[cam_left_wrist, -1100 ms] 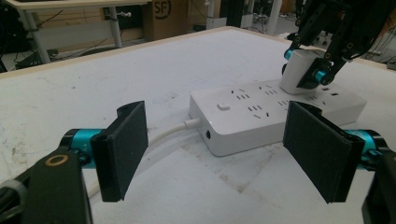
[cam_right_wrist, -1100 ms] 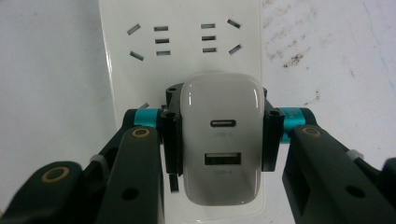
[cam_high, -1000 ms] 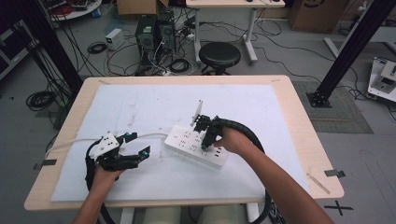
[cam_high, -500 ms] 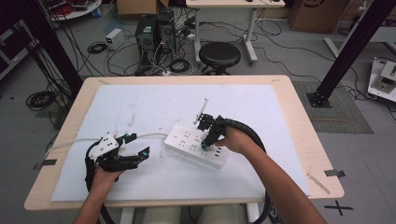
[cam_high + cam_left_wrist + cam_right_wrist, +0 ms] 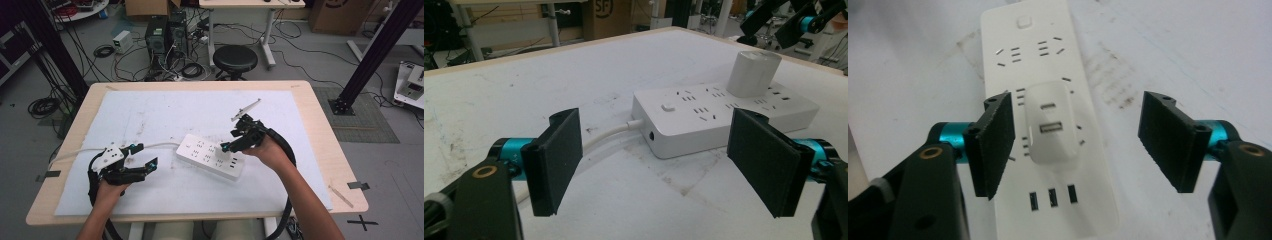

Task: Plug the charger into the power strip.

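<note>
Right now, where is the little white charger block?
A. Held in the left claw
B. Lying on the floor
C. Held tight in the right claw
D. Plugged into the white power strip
D. The charger block sits plugged into the power strip; the right claw has just opened, with its pads standing clear on either side of the block.
</note>
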{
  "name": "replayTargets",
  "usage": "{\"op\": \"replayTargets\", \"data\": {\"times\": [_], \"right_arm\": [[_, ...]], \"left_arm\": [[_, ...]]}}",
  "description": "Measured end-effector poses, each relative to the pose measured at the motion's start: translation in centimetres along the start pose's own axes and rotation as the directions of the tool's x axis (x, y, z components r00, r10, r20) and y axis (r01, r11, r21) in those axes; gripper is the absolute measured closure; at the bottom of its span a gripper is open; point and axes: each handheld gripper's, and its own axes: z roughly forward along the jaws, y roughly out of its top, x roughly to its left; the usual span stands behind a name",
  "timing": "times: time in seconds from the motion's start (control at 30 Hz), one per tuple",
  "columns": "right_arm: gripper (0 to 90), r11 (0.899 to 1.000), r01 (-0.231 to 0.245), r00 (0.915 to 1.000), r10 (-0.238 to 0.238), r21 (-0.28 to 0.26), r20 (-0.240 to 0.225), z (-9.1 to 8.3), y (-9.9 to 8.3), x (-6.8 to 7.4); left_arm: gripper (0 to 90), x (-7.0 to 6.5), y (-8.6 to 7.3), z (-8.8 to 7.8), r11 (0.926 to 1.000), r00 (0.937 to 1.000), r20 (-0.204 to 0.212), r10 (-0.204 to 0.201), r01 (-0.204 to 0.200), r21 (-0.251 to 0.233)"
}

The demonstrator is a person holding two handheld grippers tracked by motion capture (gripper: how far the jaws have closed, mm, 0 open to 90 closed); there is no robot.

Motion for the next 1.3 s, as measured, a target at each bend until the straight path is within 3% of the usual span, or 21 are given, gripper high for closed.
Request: {"op": "replayTargets", "data": {"times": [0.23,0.47,0.63,0.83,1.13,1.3], "right_arm": [[21.3,0.994,-0.072,0.9941,0.078,-0.078,0.076,-2.5,-2.8,-0.6],[21.3,0.983,-0.122,0.9830,0.139,-0.138,0.120,-5.0,-5.0,-0.8],[21.3,0.976,-0.123,0.9721,0.155,-0.177,0.176,-6.1,-6.3,-0.6],[21.2,0.966,-0.112,0.9590,0.167,-0.232,0.229,-6.7,-8.1,-0.1],[21.3,0.956,-0.113,0.9476,0.186,-0.272,0.260,-7.0,-10.4,0.4],[21.3,0.955,-0.113,0.9475,0.187,-0.275,0.260,-7.0,-11.0,0.4]], "left_arm": [[22.2,0.1,0.2,-0.5,0.9999,0.9999,-0.005,-0.010,0.009,-0.012],[22.2,-0.1,0.2,-0.8,0.9998,0.9998,-0.007,-0.018,0.018,-0.004],[22.2,-0.5,0.5,-0.9,0.9999,0.9999,-0.011,0.010,-0.010,-0.003],[22.2,-0.5,0.7,-0.9,1.0000,0.9998,-0.022,0.000,0.000,-0.006],[22.2,-0.3,0.8,-0.8,1.0000,0.9998,-0.019,-0.001,0.001,0.007],[22.2,-0.4,0.8,-0.8,1.0000,0.9998,-0.021,-0.004,0.004,0.009]]}}
